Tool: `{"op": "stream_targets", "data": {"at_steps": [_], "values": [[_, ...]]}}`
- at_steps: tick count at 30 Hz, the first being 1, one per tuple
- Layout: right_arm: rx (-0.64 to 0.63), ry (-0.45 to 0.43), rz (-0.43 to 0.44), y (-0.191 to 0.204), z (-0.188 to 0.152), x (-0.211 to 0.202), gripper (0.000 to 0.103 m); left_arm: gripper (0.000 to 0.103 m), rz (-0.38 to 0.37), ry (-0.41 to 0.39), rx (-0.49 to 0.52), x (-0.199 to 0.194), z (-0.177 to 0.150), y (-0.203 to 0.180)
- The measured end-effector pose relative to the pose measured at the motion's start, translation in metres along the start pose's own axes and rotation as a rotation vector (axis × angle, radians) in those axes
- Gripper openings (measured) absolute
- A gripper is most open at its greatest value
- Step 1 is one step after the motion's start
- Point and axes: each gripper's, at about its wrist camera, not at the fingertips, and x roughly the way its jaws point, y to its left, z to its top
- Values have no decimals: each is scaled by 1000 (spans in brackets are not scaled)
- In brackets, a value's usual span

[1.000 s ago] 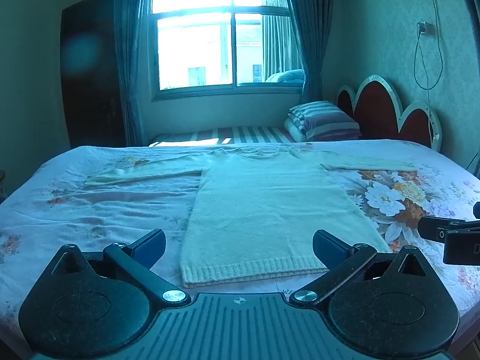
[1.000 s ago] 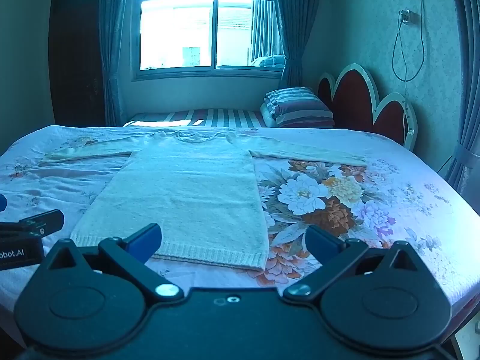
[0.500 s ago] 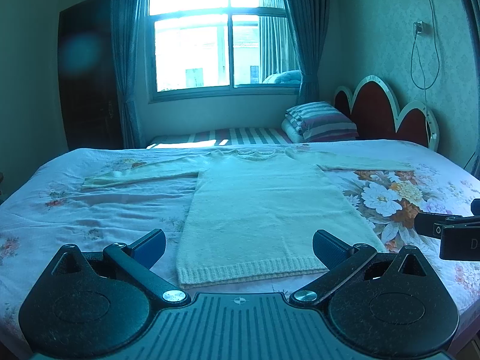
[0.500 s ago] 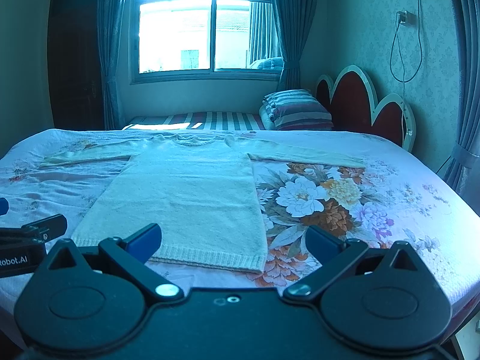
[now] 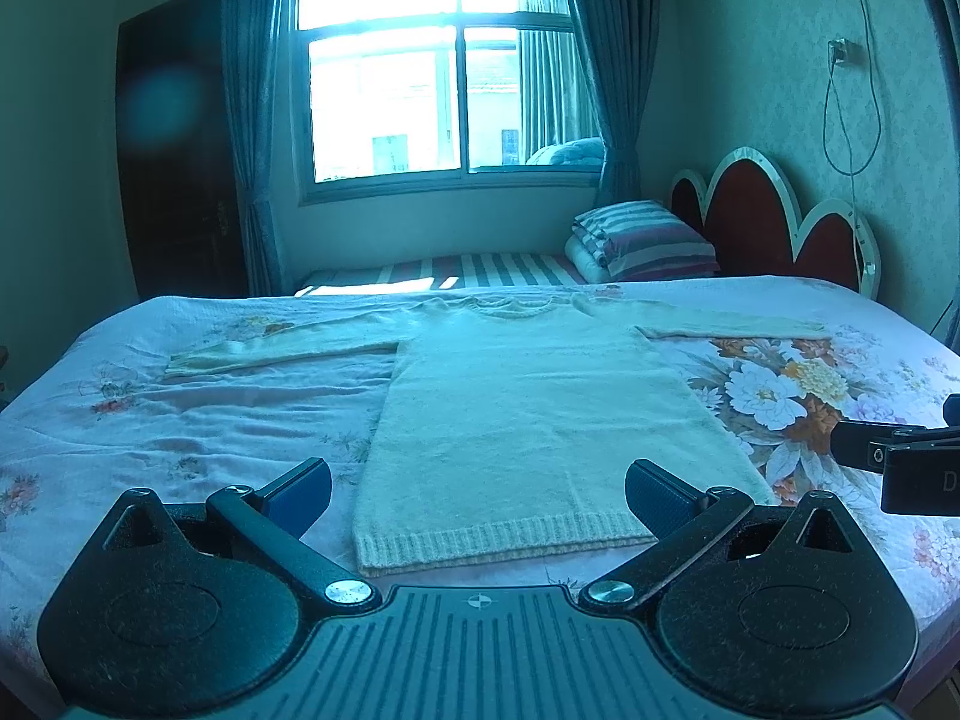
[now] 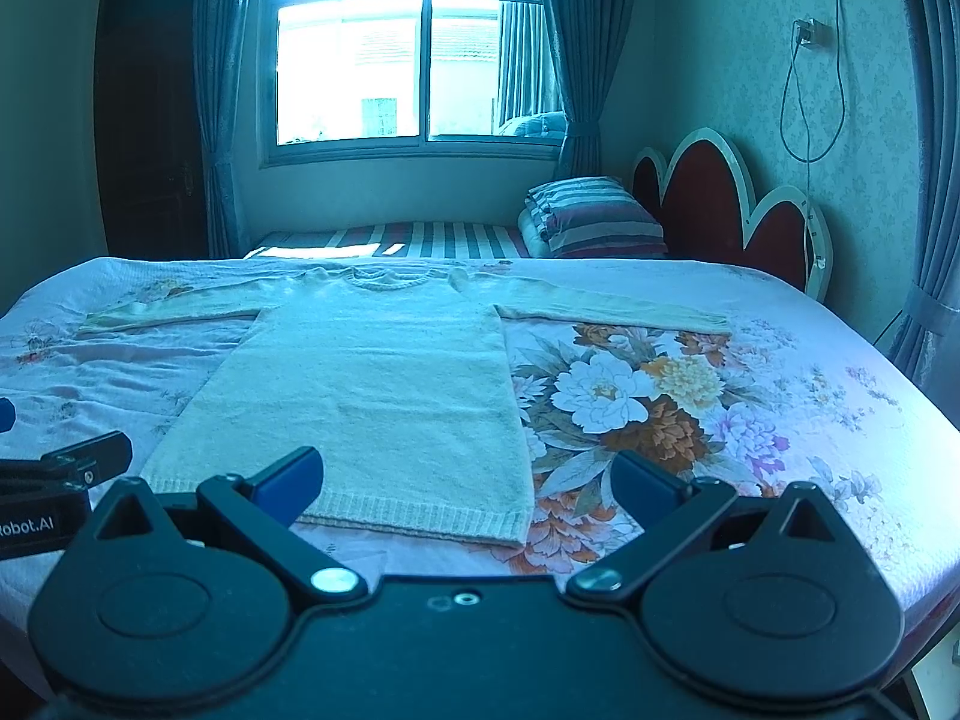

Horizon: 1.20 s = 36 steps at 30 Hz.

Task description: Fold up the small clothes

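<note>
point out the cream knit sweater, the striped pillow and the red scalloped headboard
cream knit sweater (image 5: 528, 420), left wrist view, middle of its body
striped pillow (image 6: 594, 216), right wrist view, its top face
red scalloped headboard (image 6: 702, 192), right wrist view, a red panel

Floral bed (image 5: 180, 420) — cream sweater (image 5: 528, 420) flat

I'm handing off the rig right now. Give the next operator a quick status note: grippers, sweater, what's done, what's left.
Left gripper: open, empty, at the near bed edge facing the hem.
Right gripper: open, empty, beside it near the hem's right corner.
Sweater: flat on the bed, neck away, both sleeves spread out sideways.
Done: nothing folded.
Left: fold sleeves in, then the body.
</note>
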Motion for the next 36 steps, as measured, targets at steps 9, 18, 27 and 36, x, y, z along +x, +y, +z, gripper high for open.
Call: {"op": "stream_targets", "data": {"at_steps": [9,18,27,36], "values": [[4,1,-3,-1,-1,2,103,103,-5,1,1,2,0,-1],[7,6,-6,-4,-3,5,103,103,-8,6,1,4,-2,1],[4,6,-7,-3,-3,6,103,103,-12,0,-4,4,-2,0],[6,5,-8,-3,-1,6,103,103,-11,-2,-6,4,-2,1]]}}
